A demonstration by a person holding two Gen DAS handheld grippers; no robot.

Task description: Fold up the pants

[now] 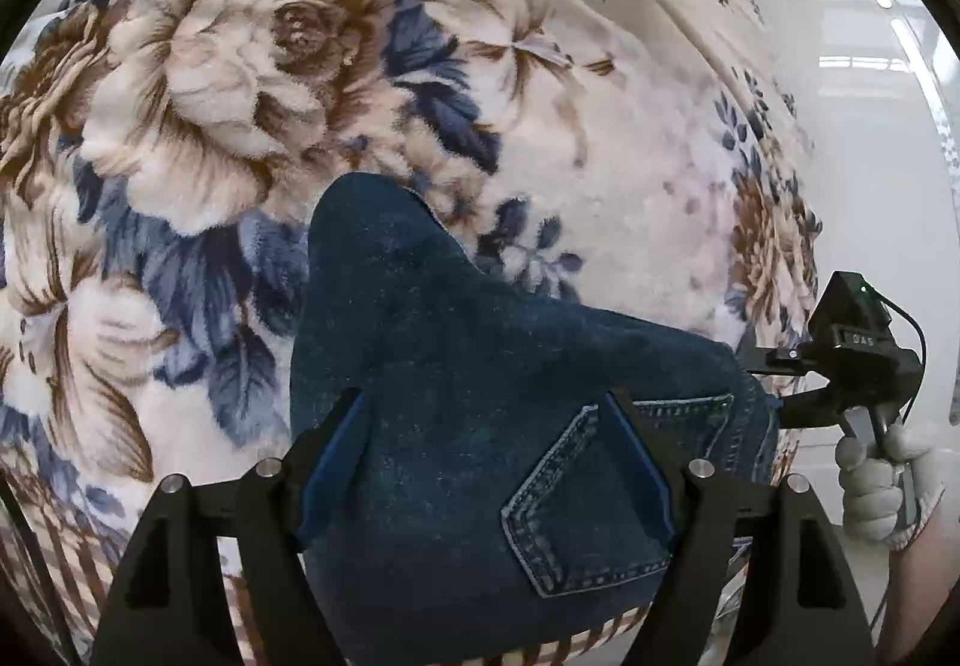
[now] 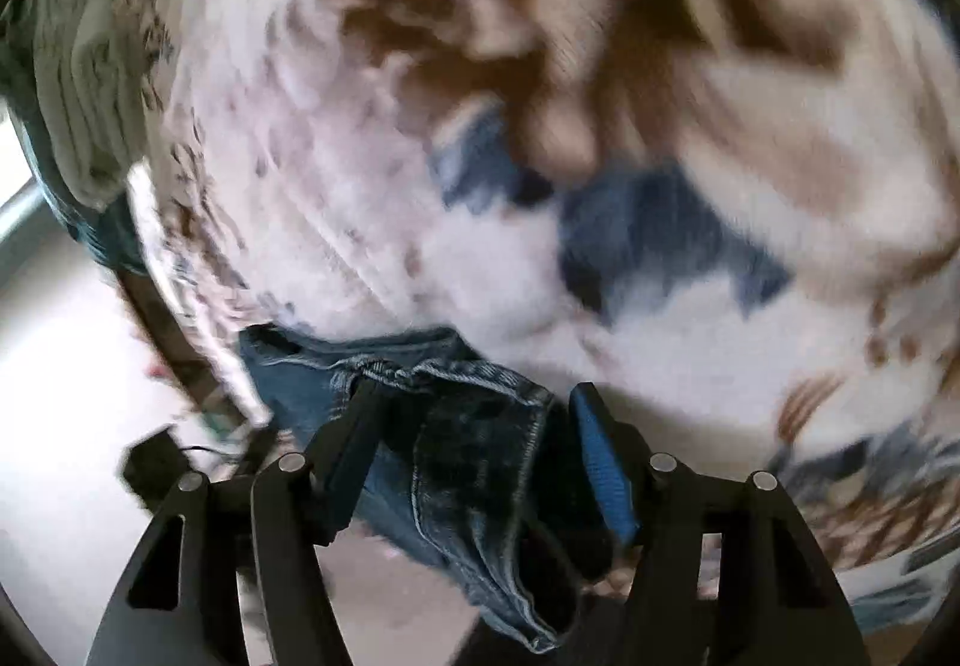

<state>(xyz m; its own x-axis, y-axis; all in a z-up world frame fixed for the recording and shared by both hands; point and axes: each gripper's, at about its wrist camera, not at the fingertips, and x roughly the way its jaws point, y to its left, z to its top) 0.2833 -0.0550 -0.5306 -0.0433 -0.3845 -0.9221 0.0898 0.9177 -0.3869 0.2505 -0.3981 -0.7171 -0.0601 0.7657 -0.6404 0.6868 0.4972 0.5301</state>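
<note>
A: Left wrist view: what did it show?

B: The pants (image 1: 456,366), dark blue denim, lay bunched on a fleecy flowered blanket (image 1: 210,84). A back pocket (image 1: 576,498) with pale stitching faced up at the near end, and one rounded fold of leg reached toward the far side.

A: And the left gripper (image 1: 486,462)?

B: It hung over the pocket end with its jaws apart. The blue pads sat on either side of the denim, but I couldn't tell whether they pressed on it.

A: Was the other one in sight?

B: Yes, at the right edge, held by a hand in a white glove (image 1: 876,480), its fingers reaching in at the right side of the pants.

A: What about the right wrist view?

B: Blurred, mostly. The right gripper (image 2: 474,426) had its jaws apart, with a crumpled, seamed edge of the pants (image 2: 474,462) between them. The left finger (image 2: 354,438) touched the cloth; the blue pad on the right stood clear of it. This part of the pants lay at the blanket's (image 2: 690,342) near left edge, with pale floor (image 2: 66,366) beyond.
</note>
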